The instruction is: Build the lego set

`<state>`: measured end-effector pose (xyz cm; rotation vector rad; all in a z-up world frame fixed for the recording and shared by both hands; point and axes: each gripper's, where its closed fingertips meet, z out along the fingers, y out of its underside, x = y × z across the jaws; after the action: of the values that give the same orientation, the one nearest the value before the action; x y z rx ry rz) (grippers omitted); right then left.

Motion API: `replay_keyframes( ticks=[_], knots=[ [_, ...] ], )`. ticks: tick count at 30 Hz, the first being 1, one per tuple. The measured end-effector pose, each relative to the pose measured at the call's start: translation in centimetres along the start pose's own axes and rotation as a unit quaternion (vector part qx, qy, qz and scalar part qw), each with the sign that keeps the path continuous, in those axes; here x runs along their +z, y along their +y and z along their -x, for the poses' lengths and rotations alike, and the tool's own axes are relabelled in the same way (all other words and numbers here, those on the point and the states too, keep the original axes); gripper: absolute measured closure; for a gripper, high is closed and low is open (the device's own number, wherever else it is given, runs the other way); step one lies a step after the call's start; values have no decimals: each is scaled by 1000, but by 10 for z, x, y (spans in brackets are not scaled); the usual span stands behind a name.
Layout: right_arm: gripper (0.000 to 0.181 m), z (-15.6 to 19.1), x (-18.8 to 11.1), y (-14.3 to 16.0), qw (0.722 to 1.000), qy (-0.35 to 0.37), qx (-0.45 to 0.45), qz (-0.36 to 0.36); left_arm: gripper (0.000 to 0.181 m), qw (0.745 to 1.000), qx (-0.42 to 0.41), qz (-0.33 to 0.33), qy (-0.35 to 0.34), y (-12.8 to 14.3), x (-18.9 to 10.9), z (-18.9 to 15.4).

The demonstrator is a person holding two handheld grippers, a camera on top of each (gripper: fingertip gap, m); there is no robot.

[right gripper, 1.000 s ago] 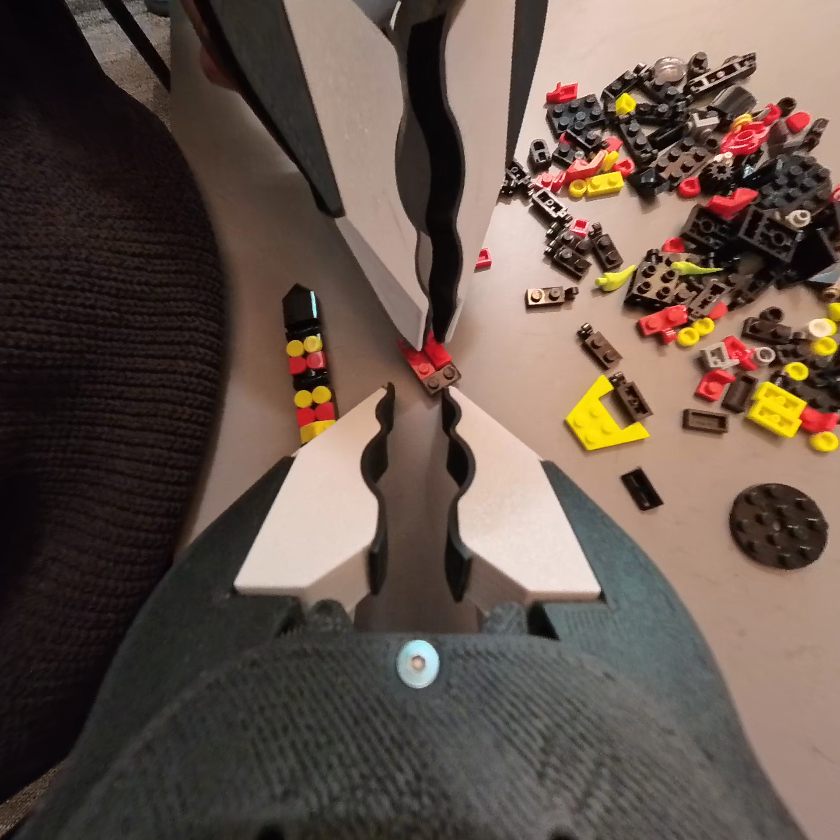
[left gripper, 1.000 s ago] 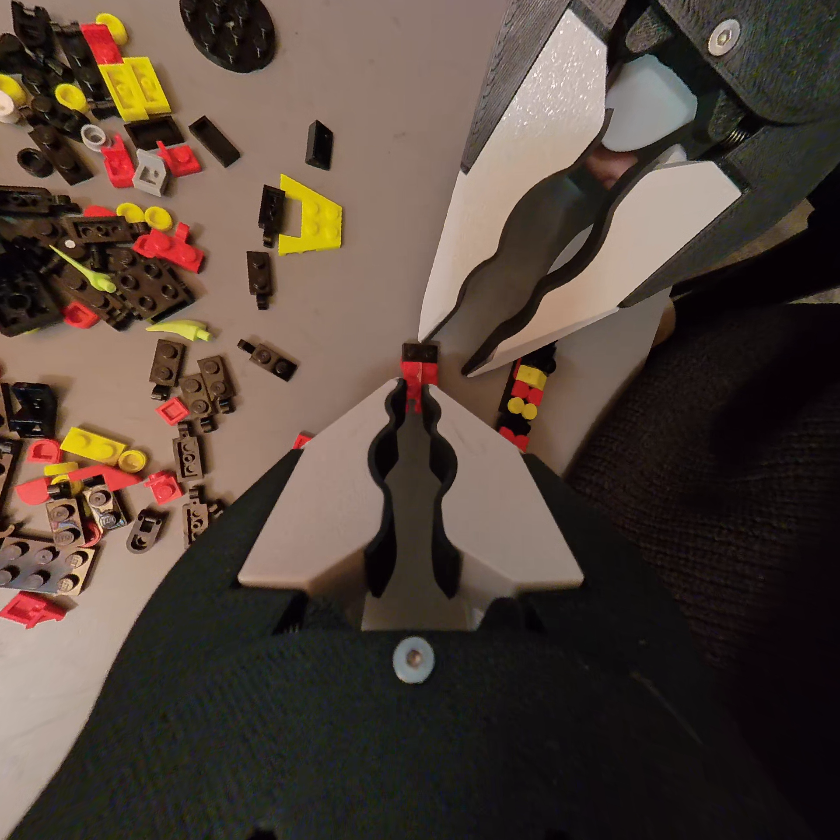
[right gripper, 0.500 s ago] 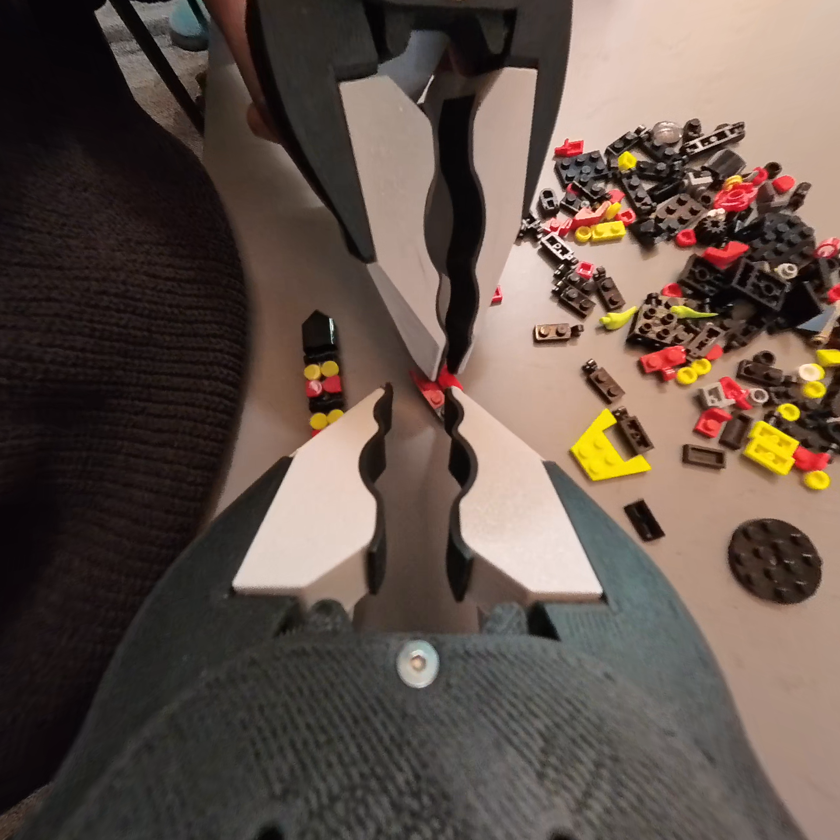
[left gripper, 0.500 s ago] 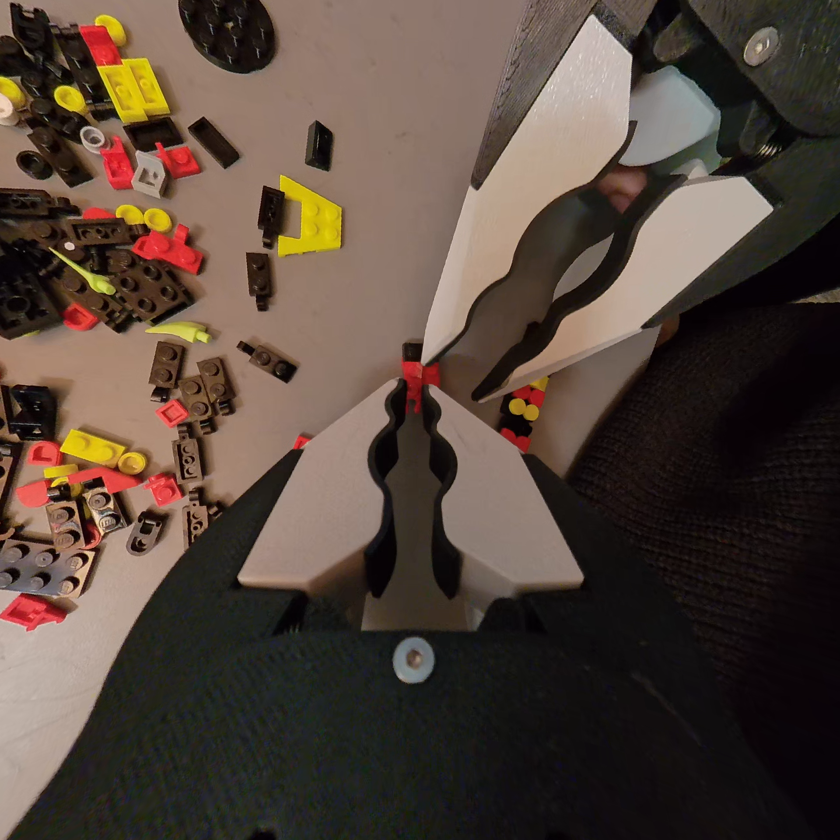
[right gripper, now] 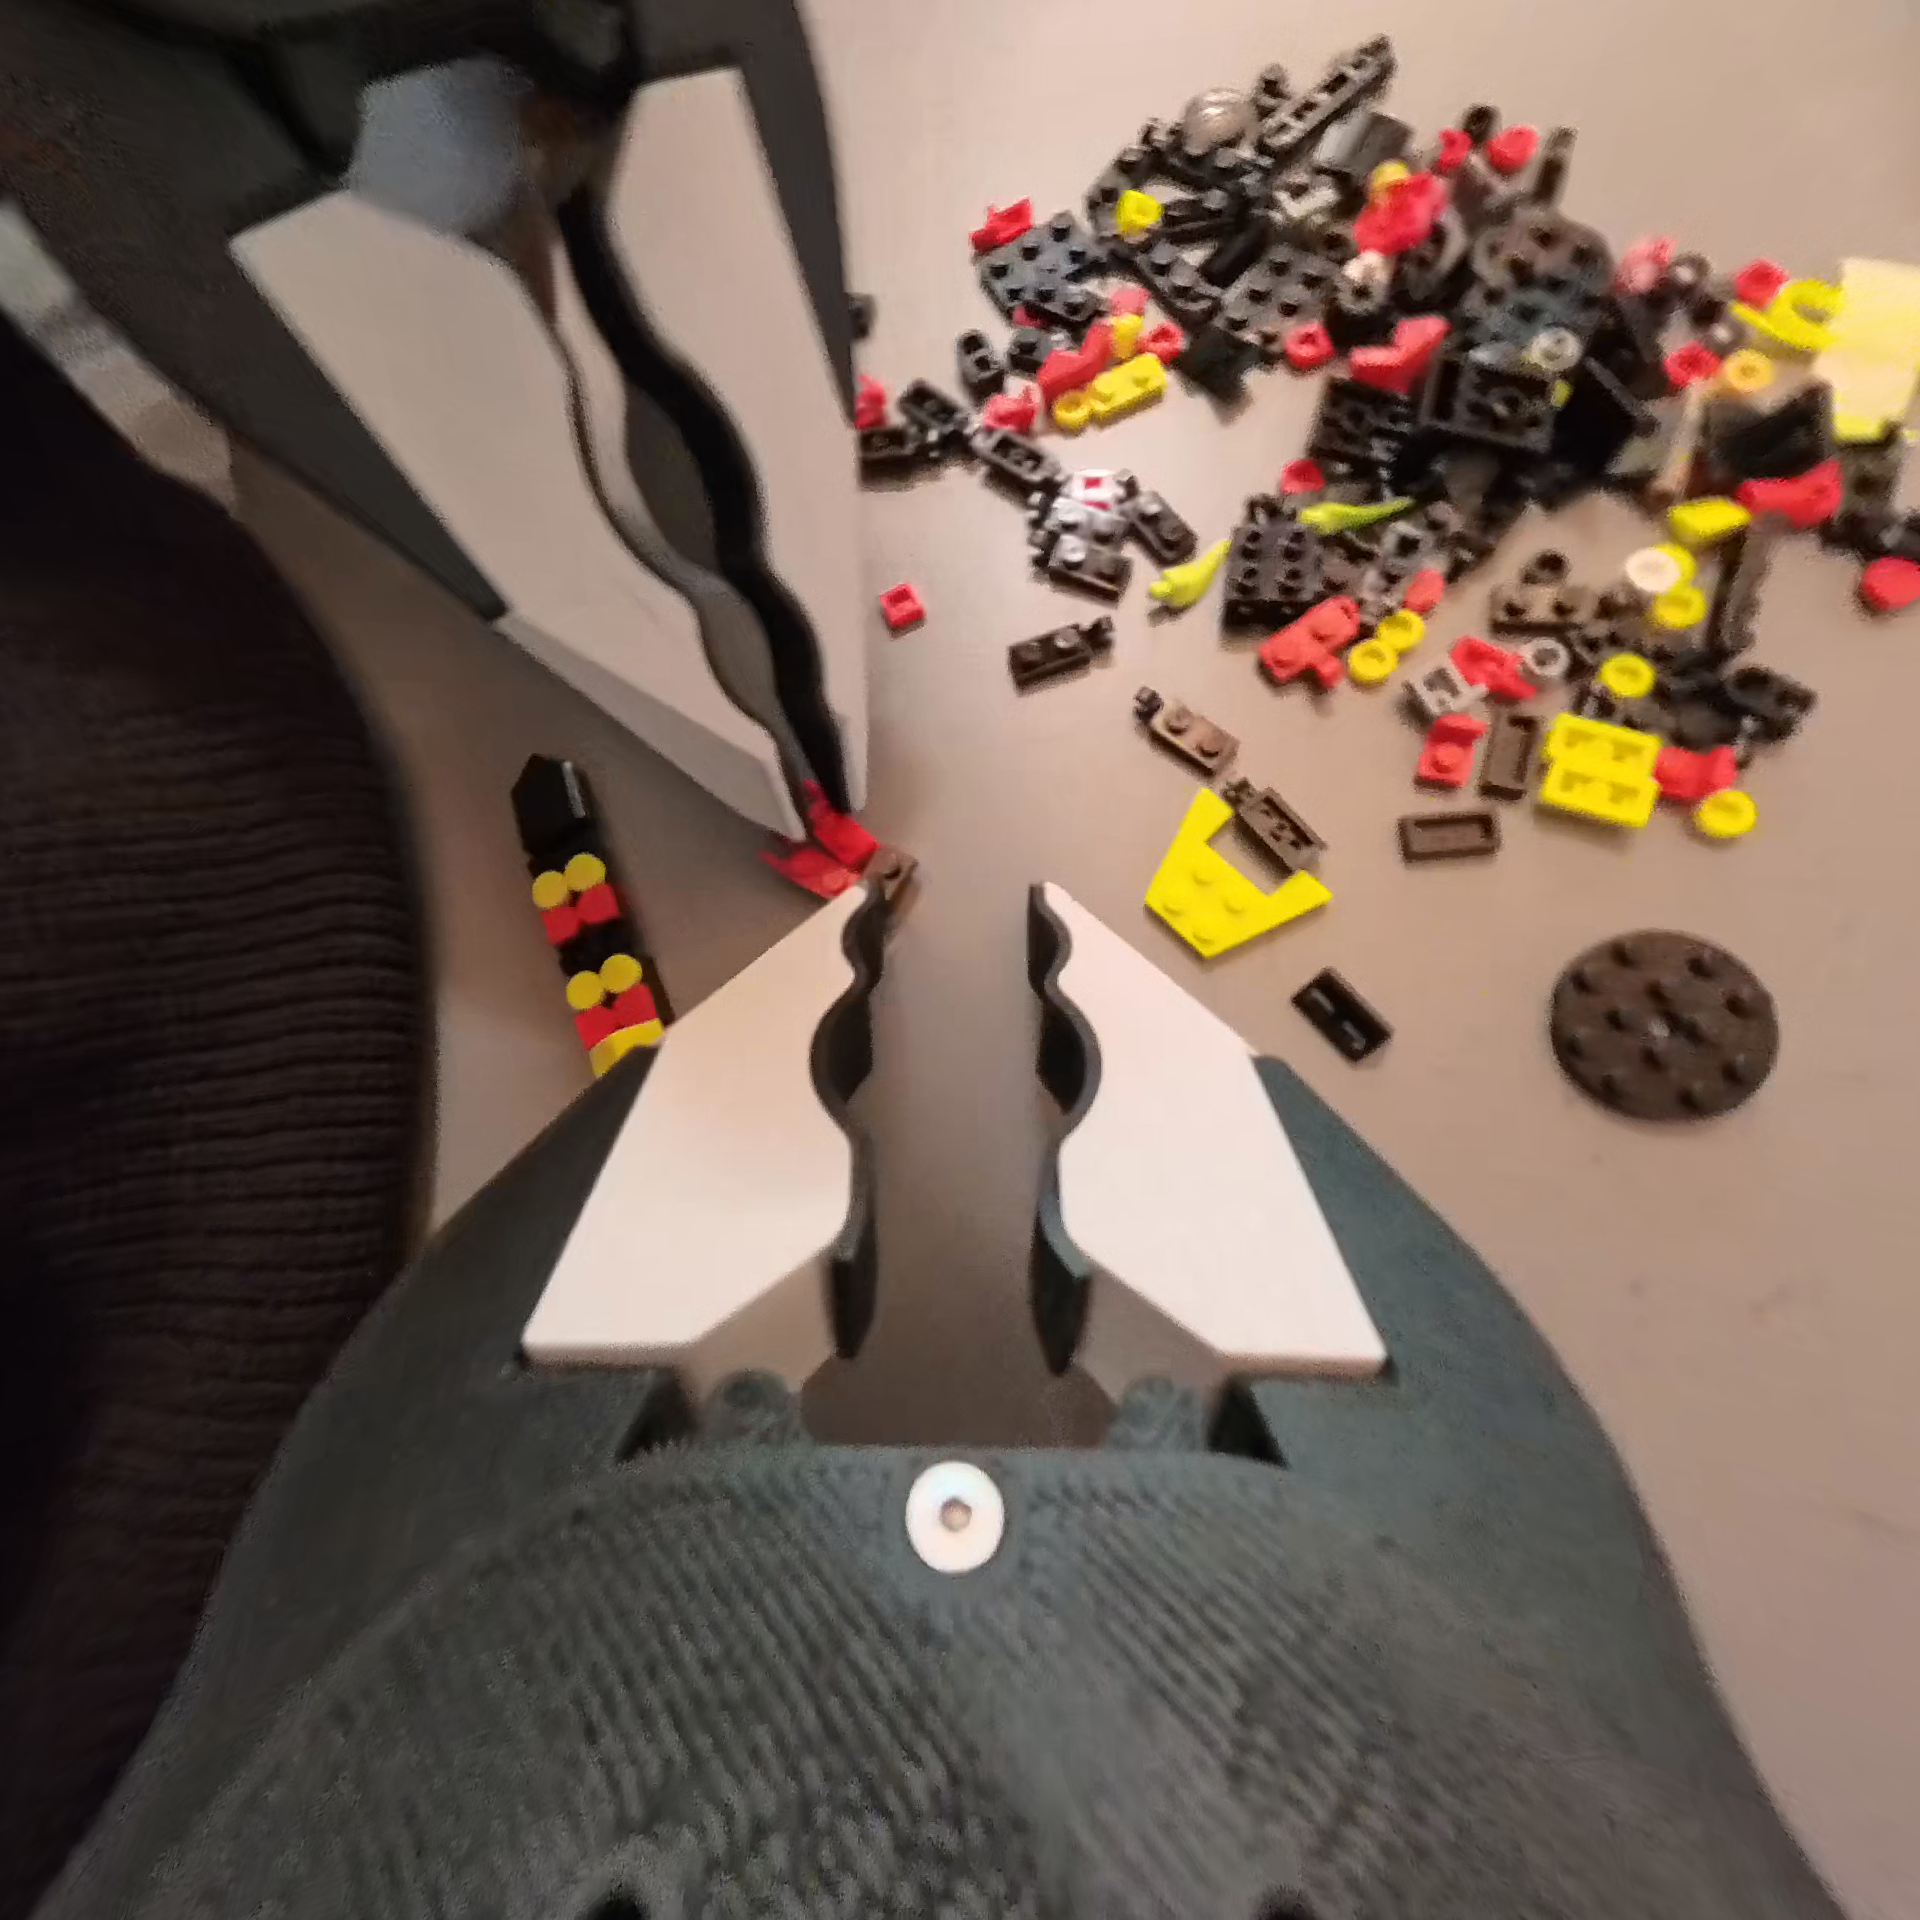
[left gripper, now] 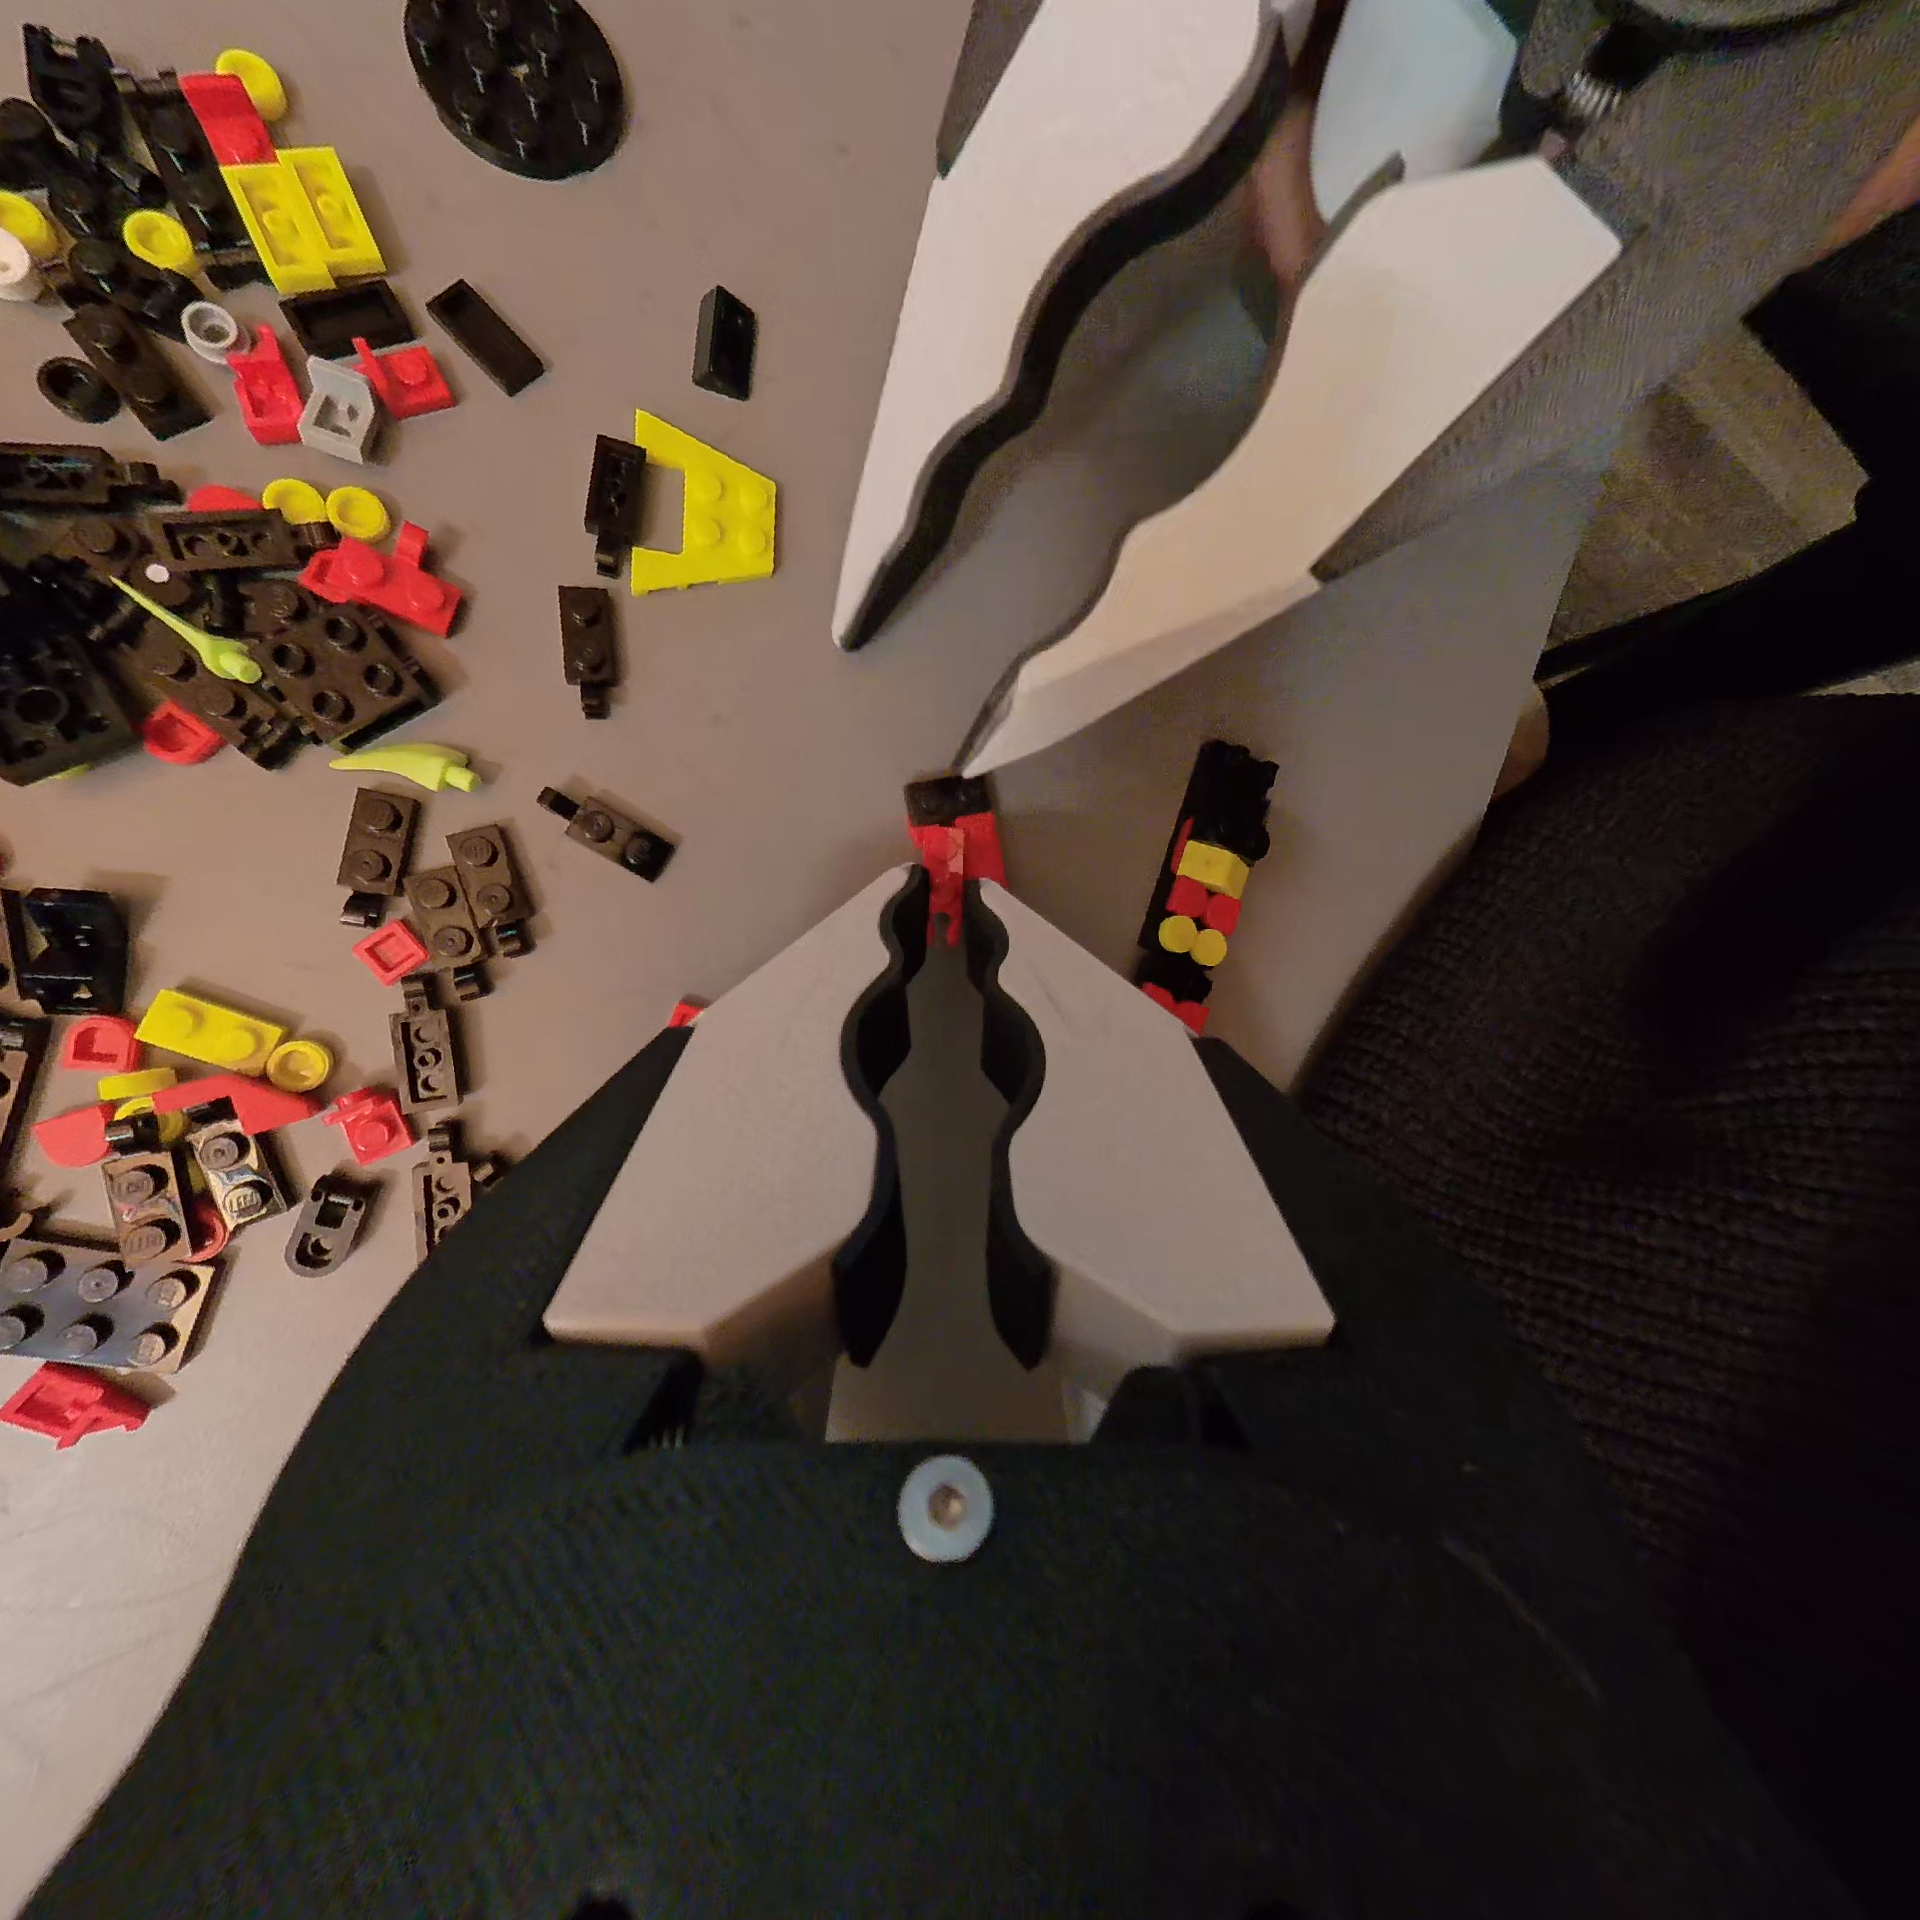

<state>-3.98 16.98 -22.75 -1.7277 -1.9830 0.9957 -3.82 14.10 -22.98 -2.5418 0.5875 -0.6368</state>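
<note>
Held piece: a small red-and-black lego assembly point(left gripper: 951, 847) sits pinched at the tips of the left gripper point(left gripper: 943, 902), low over the grey table point(left gripper: 790, 187), its black end pointing away from the camera.
Left gripper: jaws nearly together, clamped on the red part of the assembly, as in the frames half a second and a second ago.
Right gripper: point(right gripper: 951, 902) jaws now clearly parted and holding nothing; half a second ago they stood narrower and right at the piece. In the left wrist view its lower fingertip point(left gripper: 982, 753) is just beside the black end of the assembly; whether it touches cannot be told.
Change in view: the right wrist view has shifted, so the assembly point(right gripper: 831, 847) now lies off its left fingertip rather than between the two; the picture is blurred.
Finished strip: a black, red and yellow built strip point(left gripper: 1205, 883) lies on the table just right of the held piece, near a dark knitted sleeve point(left gripper: 1621, 1091), unmoved.
Loose parts: the pile of black, red and yellow bricks point(left gripper: 208, 582), a yellow wedge plate point(left gripper: 717, 509) and a round black plate point(left gripper: 514, 83) lie to the left, as before.
</note>
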Motion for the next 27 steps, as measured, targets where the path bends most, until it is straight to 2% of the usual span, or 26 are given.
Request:
replay_keyframes(
  ticks=[6, 10, 16, 20, 27],
  knots=[
    [154, 2, -8, -8, 994, -43, 99, -31, 178, 1000, 2, 1, -2, 0, 1, 0],
    [153, 4, -13, -8, 992, -26, 113, -39, 178, 1000, -2, -2, -7, -1, -1, 2],
    [152, 27, -2, 1, 992, -40, 119, -28, 178, 1000, -8, -7, -11, -2, -3, 6],
    [152, 41, 0, -4, 989, -63, 126, -42, 178, 1000, -16, -14, -15, 0, -7, 8],
    [152, 20, -12, -6, 983, -4, 168, -79, 178, 1000, -20, -13, -10, 2, -5, 4]
  ],
)
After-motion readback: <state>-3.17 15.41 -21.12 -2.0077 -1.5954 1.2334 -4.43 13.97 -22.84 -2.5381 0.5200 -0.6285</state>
